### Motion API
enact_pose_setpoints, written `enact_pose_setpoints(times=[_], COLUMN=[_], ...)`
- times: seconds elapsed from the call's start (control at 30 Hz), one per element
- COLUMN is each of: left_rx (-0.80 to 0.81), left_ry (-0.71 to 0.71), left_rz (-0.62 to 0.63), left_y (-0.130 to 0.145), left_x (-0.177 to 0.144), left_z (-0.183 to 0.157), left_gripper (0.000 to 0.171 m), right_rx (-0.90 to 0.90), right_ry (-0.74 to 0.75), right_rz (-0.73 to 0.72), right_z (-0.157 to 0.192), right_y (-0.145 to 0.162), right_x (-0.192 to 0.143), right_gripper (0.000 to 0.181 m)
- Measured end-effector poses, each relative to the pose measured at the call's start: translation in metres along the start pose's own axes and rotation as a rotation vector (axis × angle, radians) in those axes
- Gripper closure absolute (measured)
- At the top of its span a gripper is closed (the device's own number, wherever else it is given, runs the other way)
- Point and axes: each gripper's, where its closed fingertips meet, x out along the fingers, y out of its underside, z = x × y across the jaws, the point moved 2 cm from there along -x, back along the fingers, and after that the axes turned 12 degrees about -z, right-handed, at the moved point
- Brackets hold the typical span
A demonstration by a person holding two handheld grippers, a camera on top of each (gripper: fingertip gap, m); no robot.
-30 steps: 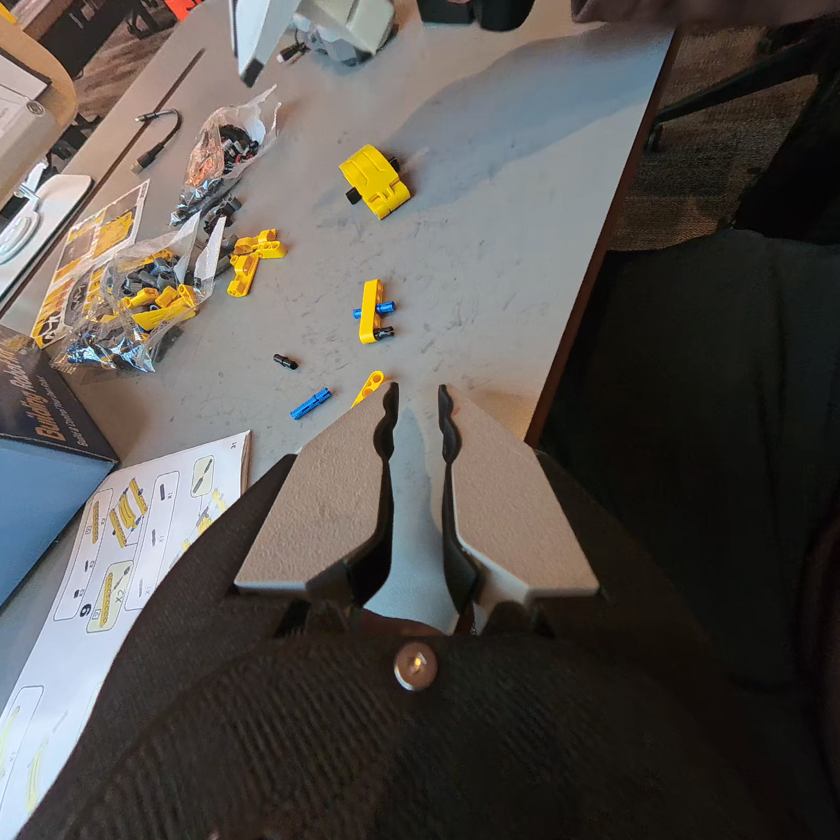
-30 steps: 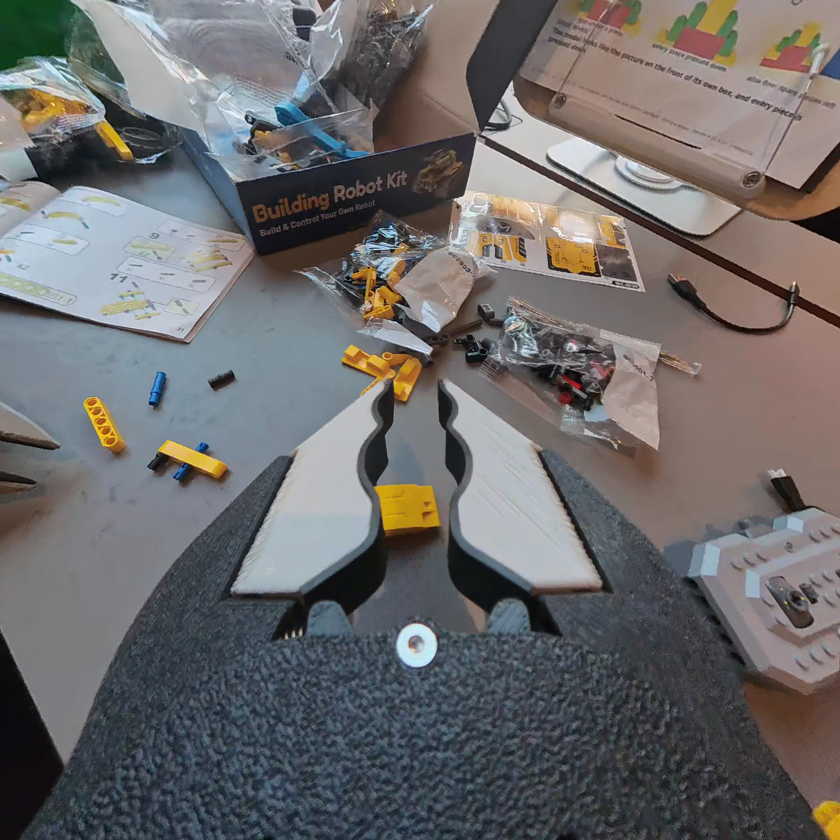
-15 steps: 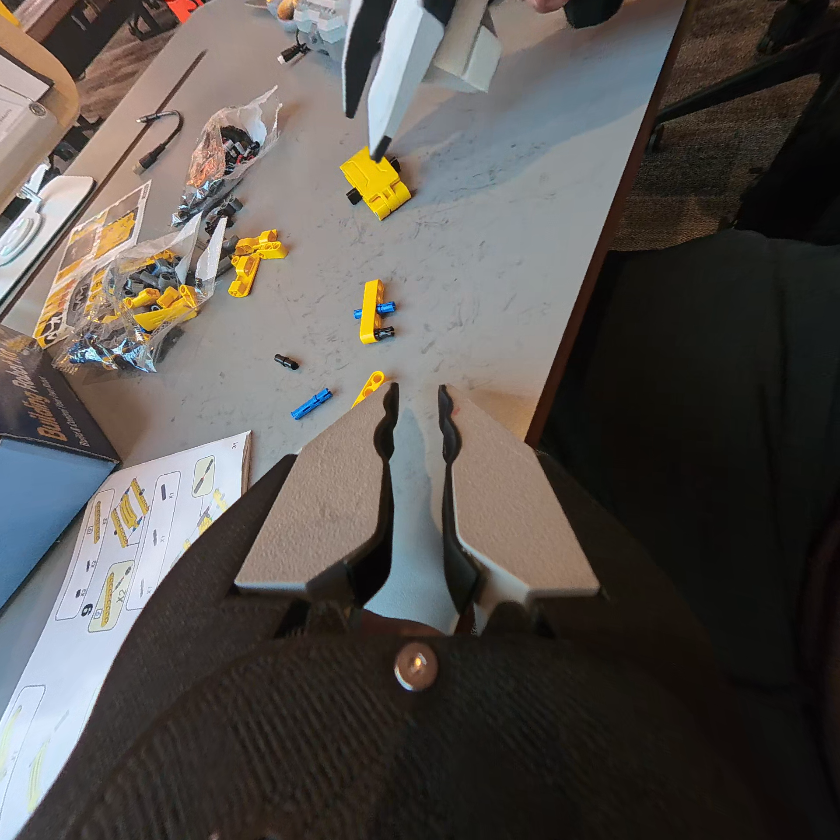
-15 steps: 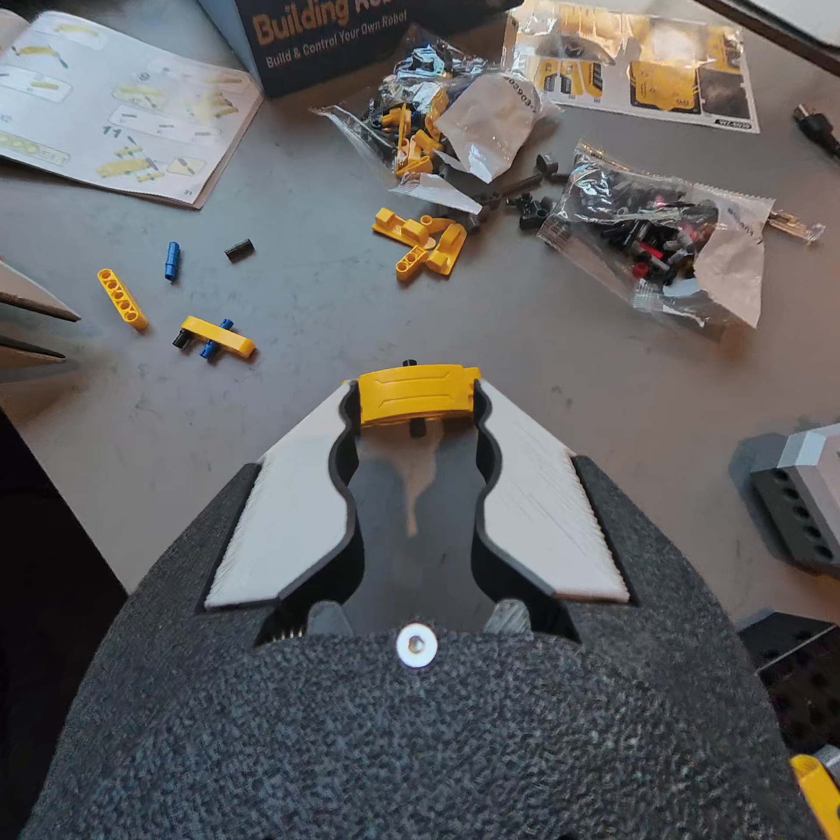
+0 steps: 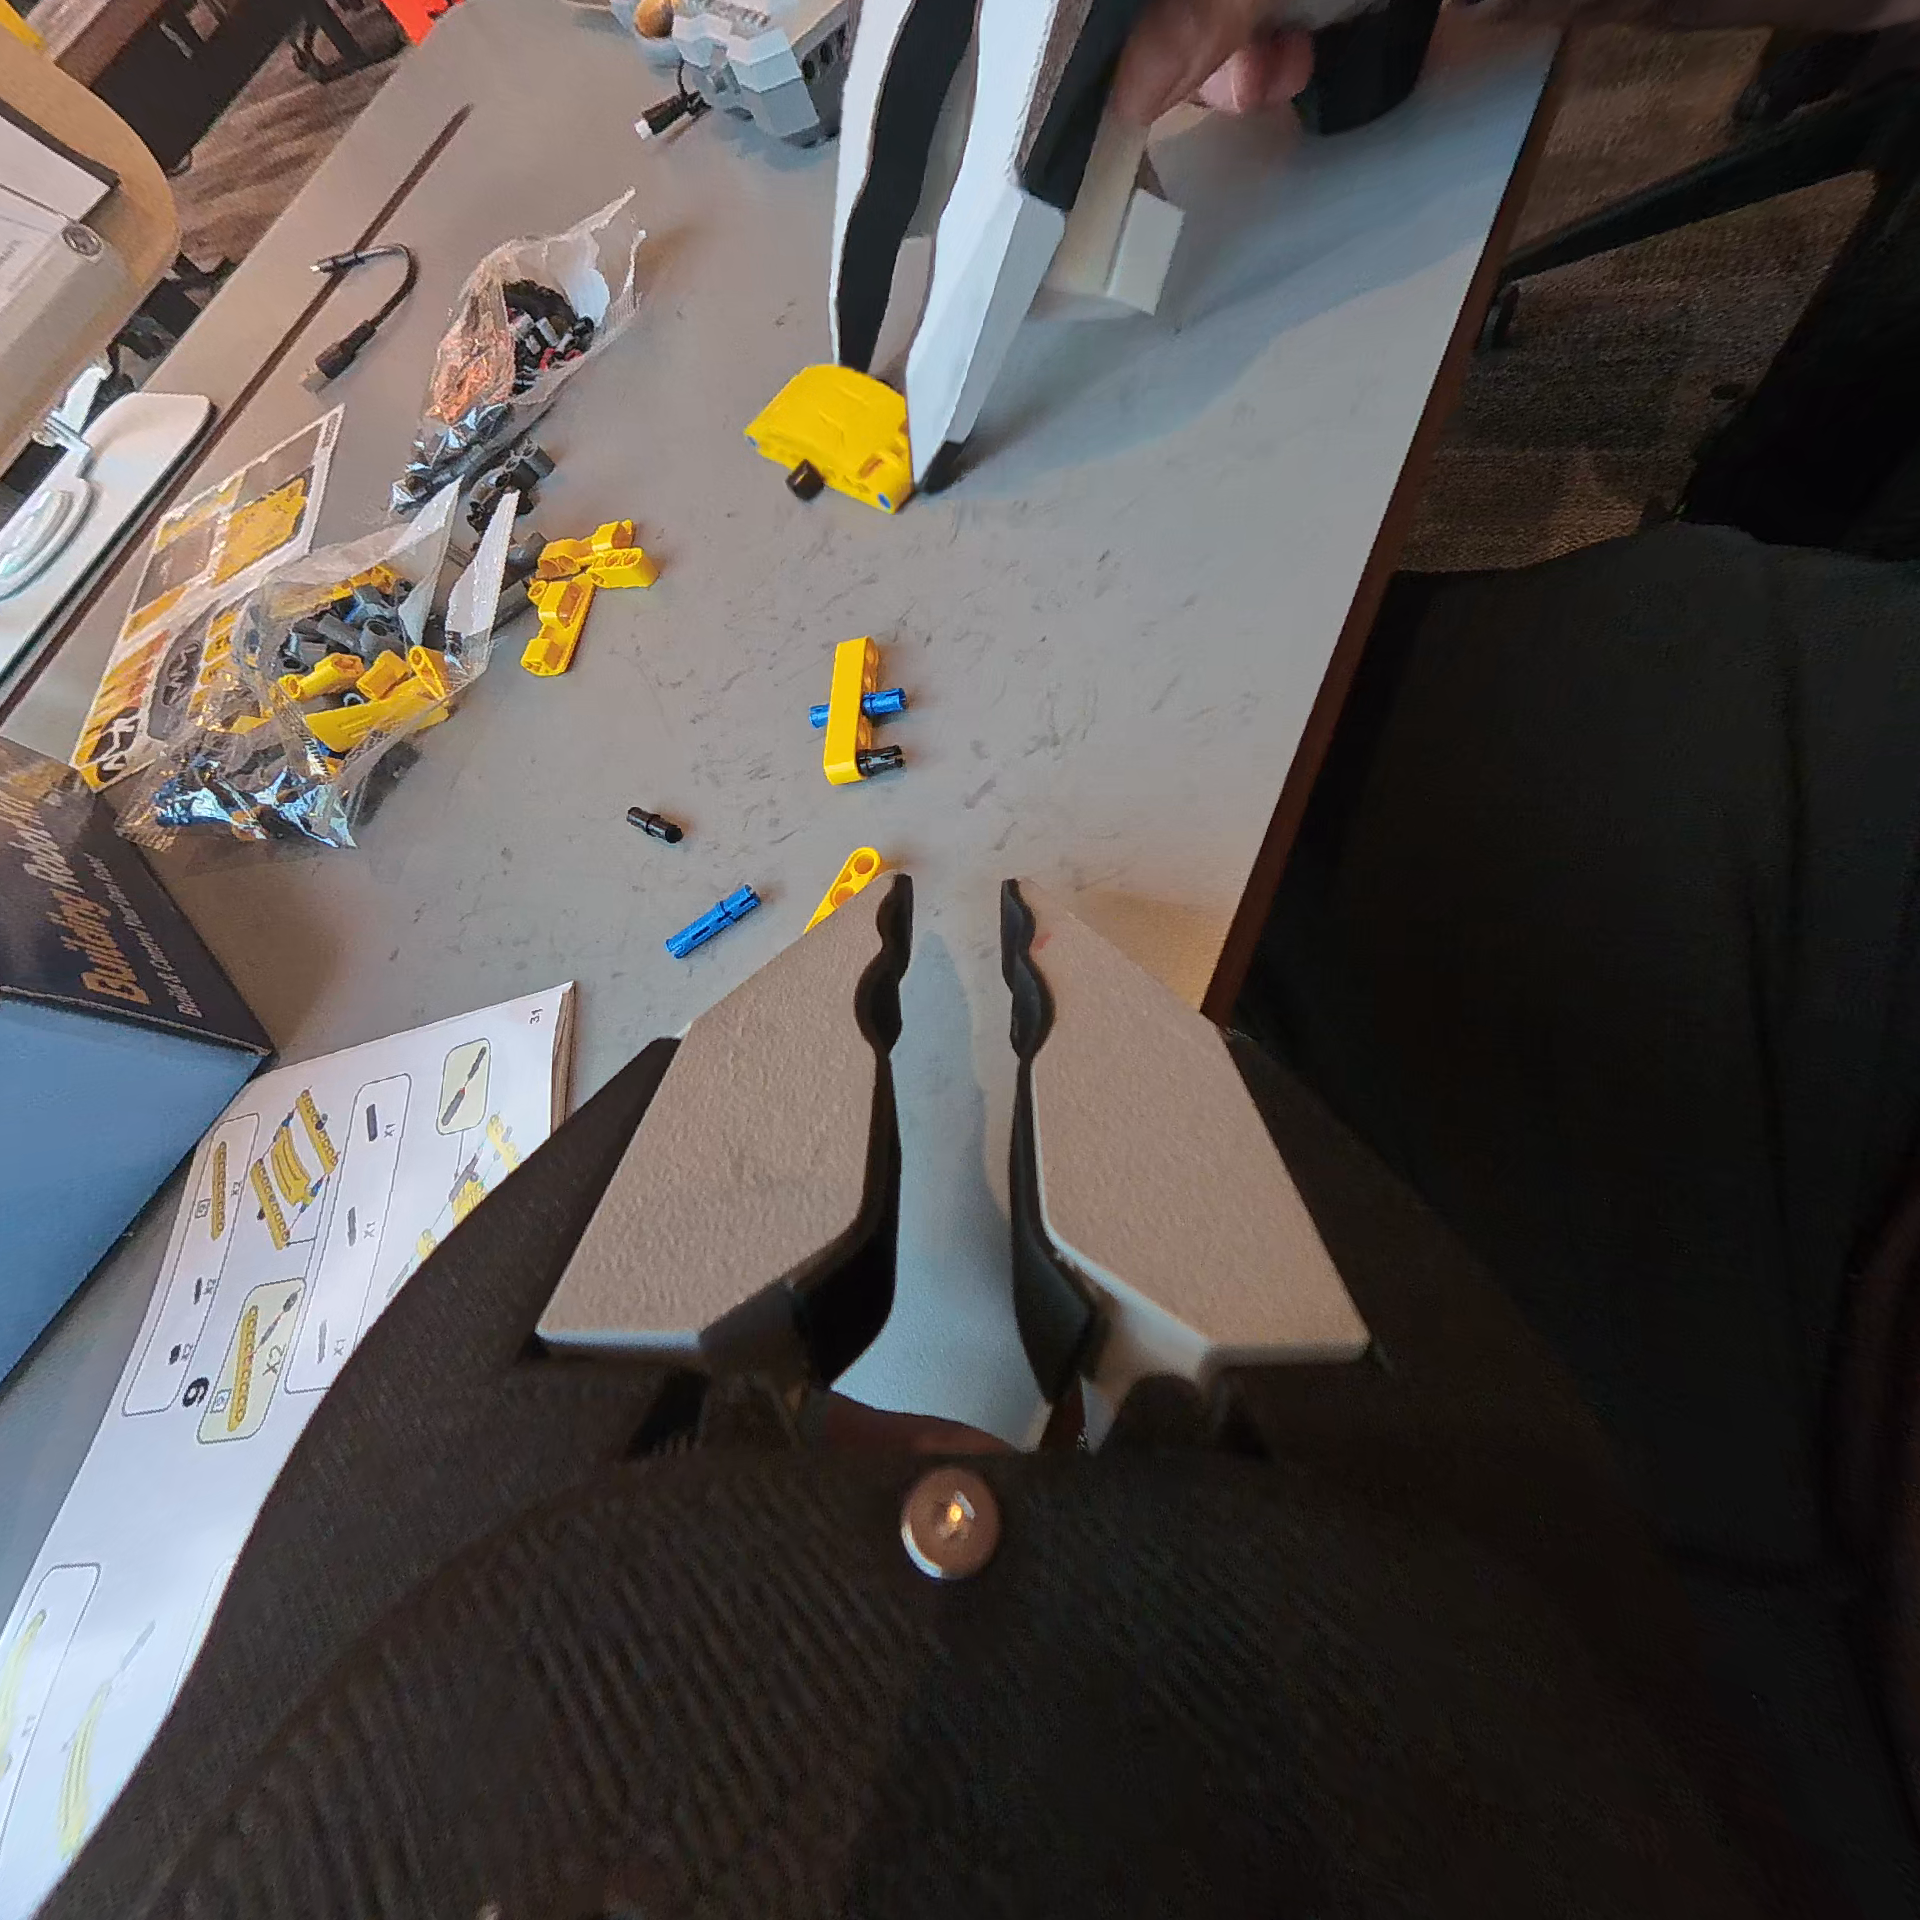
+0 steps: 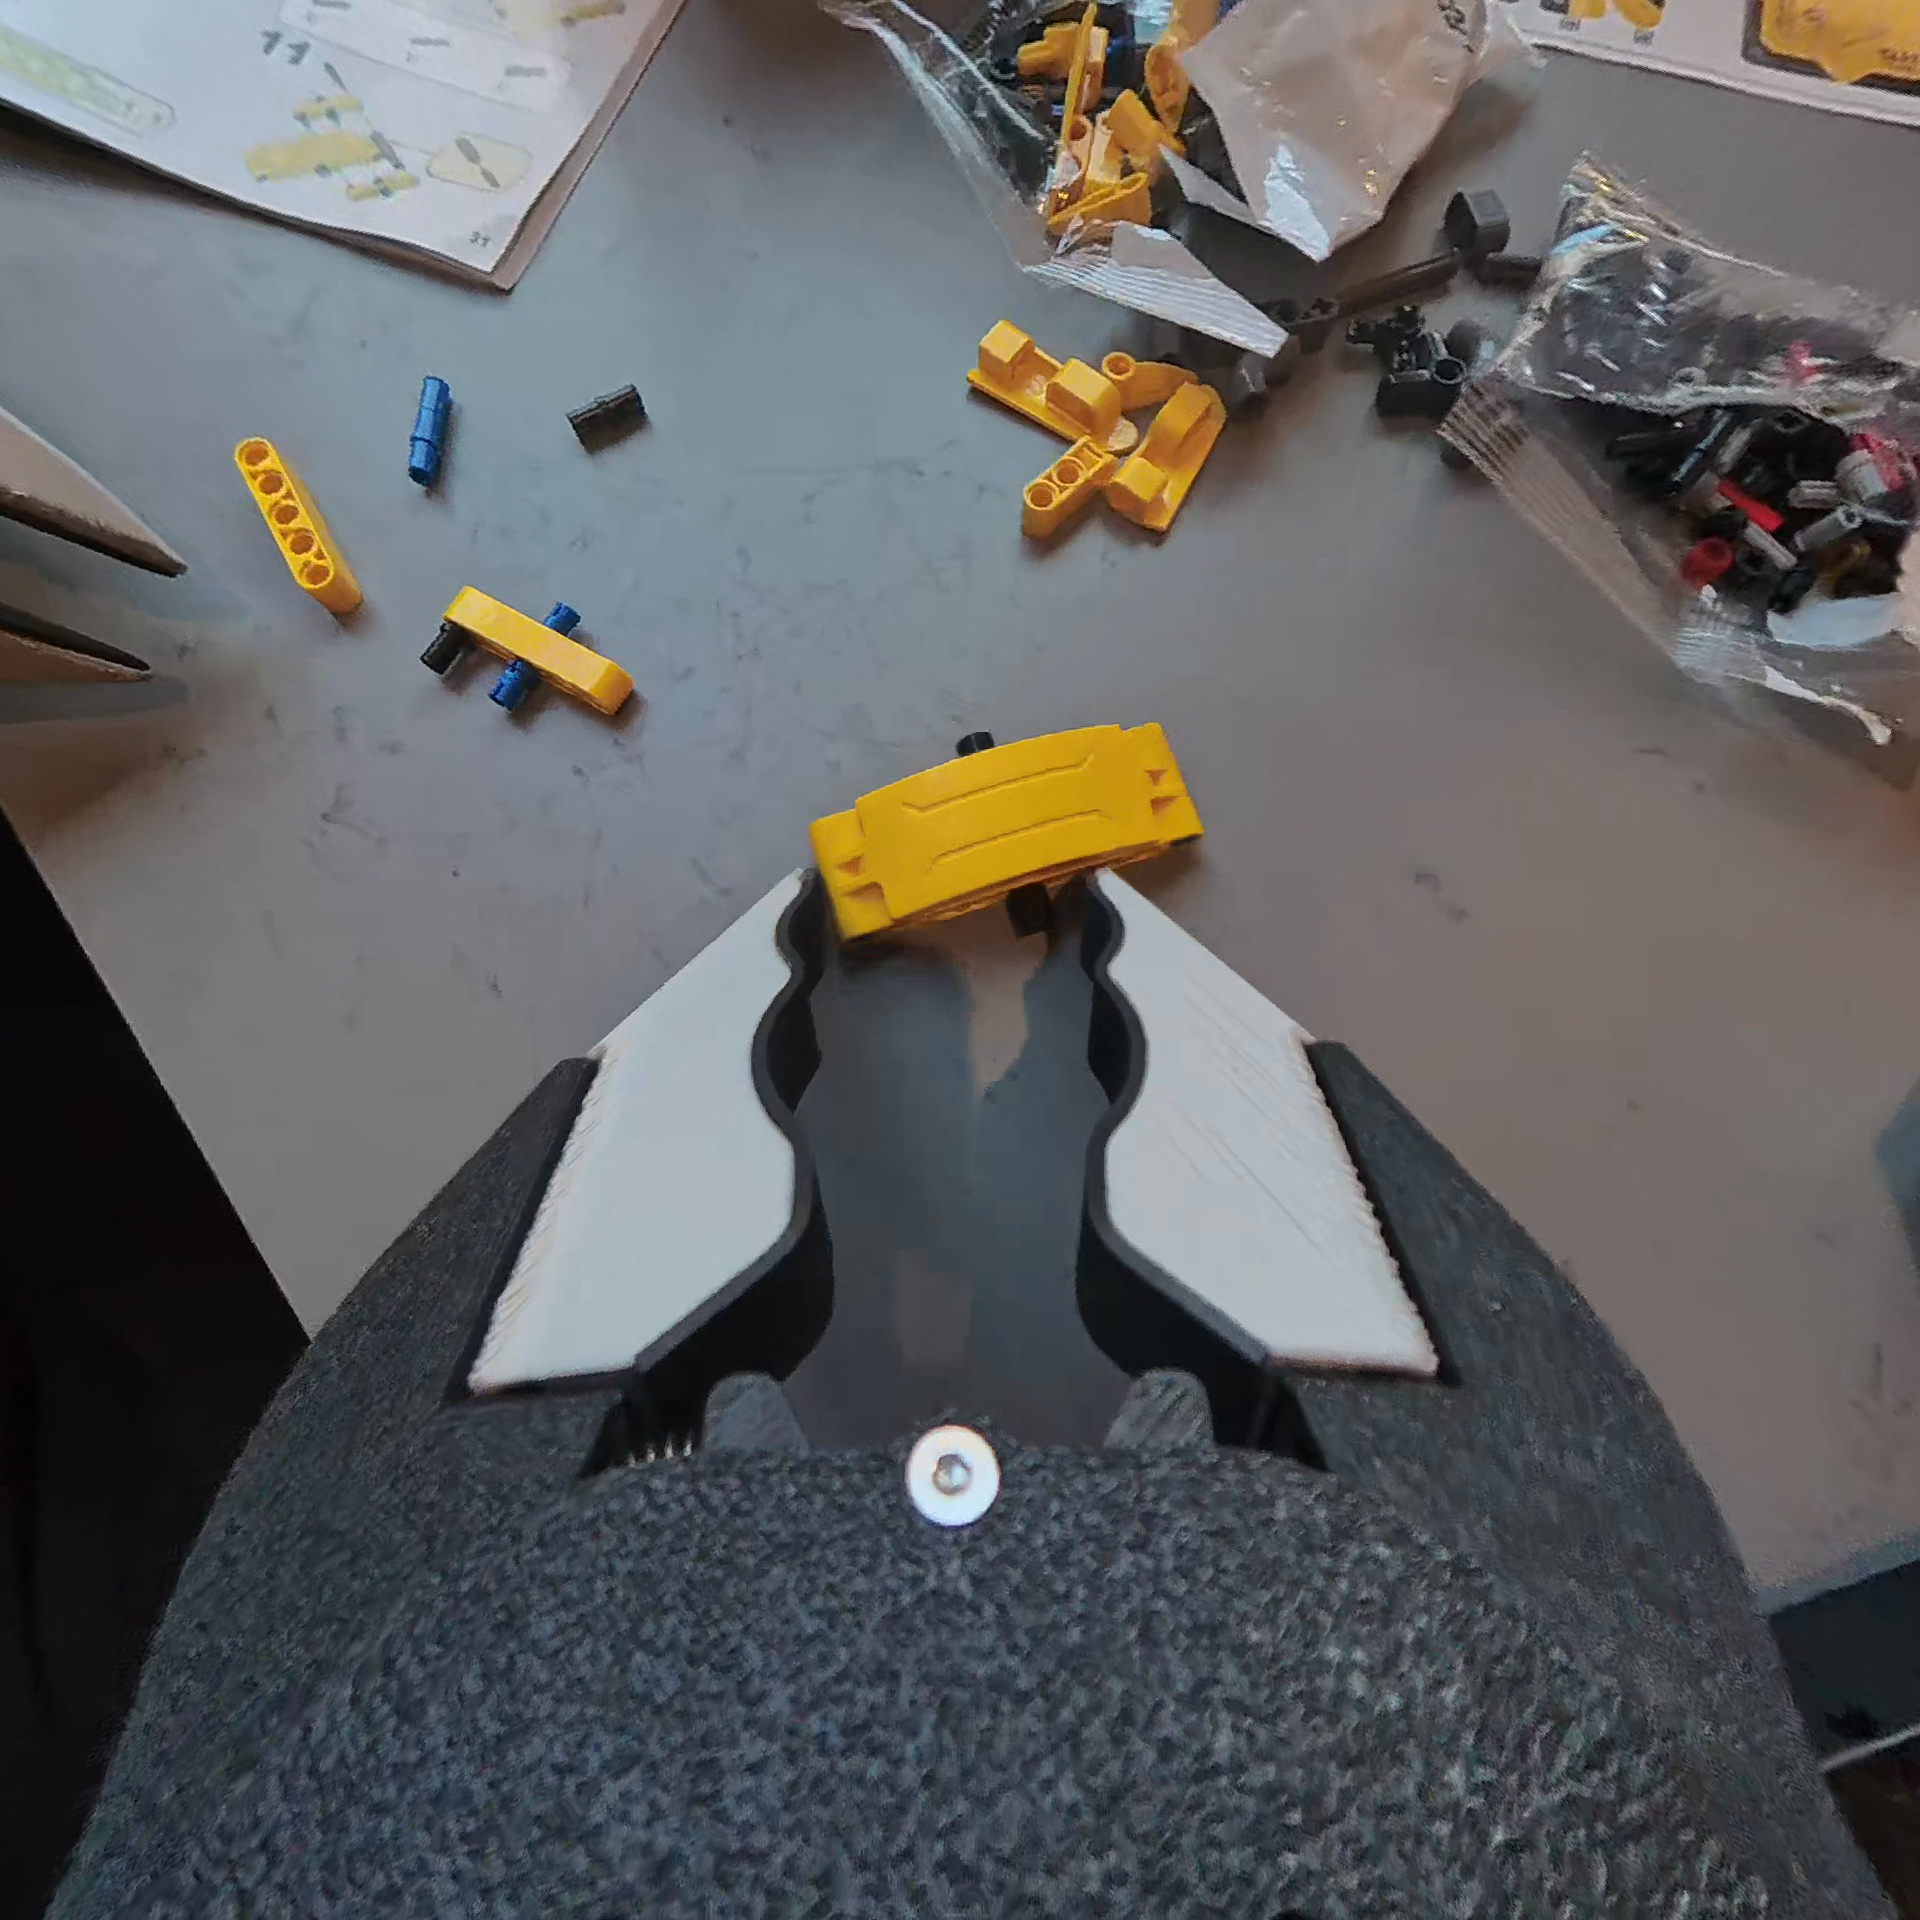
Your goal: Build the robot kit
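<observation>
A yellow curved panel piece (image 6: 997, 821) with black pins sits on the grey table (image 6: 1351, 935), skewed across the tips of my right gripper (image 6: 948, 894). That gripper is open. Its left fingertip touches the piece's left end, and the piece's other end reaches past the right fingertip. In the left wrist view the right gripper (image 5: 894, 421) comes down from above onto the piece (image 5: 831, 436). My left gripper (image 5: 954, 899) is narrowly open and empty, low near the table's front edge, beside a yellow holed beam (image 5: 847, 883).
A yellow beam with blue and black pins (image 5: 852, 712), a loose blue pin (image 5: 712, 920) and a black pin (image 5: 655, 826) lie between the grippers. Yellow parts (image 6: 1112, 436), parts bags (image 6: 1714, 468), an instruction booklet (image 5: 312, 1195) and a box (image 5: 94, 987) lie beyond. The table edge (image 5: 1330, 675) runs on the right.
My right gripper opened wide and came down onto the yellow curved piece, which has turned and tipped against its fingertips. My left gripper has not moved.
</observation>
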Motion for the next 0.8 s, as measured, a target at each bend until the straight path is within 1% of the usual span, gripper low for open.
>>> enact_pose_setpoints(times=[0.1,0.2,0.3,0.4,0.47,0.53,0.63,0.73,0.8], left_rx=[0.001,0.007,0.017,0.020,0.019,0.023,0.031,0.027,0.023], left_ry=[-0.001,-0.004,-0.008,-0.009,-0.010,-0.012,-0.015,-0.013,-0.011], left_rz=[0.000,-0.003,-0.004,-0.005,-0.005,-0.006,-0.009,-0.008,-0.006], left_y=[0.000,0.000,0.000,0.000,0.000,-0.001,-0.001,-0.001,-0.001], left_x=[0.000,0.000,0.000,0.000,0.000,0.000,0.000,0.000,0.000], left_z=[0.000,0.000,0.000,0.000,0.000,0.000,-0.001,0.000,0.000], left_gripper=[0.158,0.158,0.160,0.160,0.160,0.160,0.160,0.160,0.160], right_rx=[-0.011,-0.033,-0.073,-0.068,-0.101,-0.124,-0.065,-0.085,-0.115], right_ry=[-0.017,-0.013,0.017,-0.073,-0.079,-0.063,-0.076,-0.017,0.007], right_rz=[0.004,0.004,-0.060,-0.132,-0.128,-0.122,-0.151,-0.181,-0.202], right_z=[0.006,0.010,0.011,0.033,0.040,0.039,0.035,0.022,0.019], right_y=[-0.004,-0.012,-0.038,-0.069,-0.077,-0.080,-0.086,-0.103,-0.119], right_x=[0.006,0.005,-0.001,0.001,0.007,0.012,0.012,0.004,-0.002], right_gripper=[0.136,0.131,0.128,0.134,0.137,0.143,0.146,0.155,0.155])
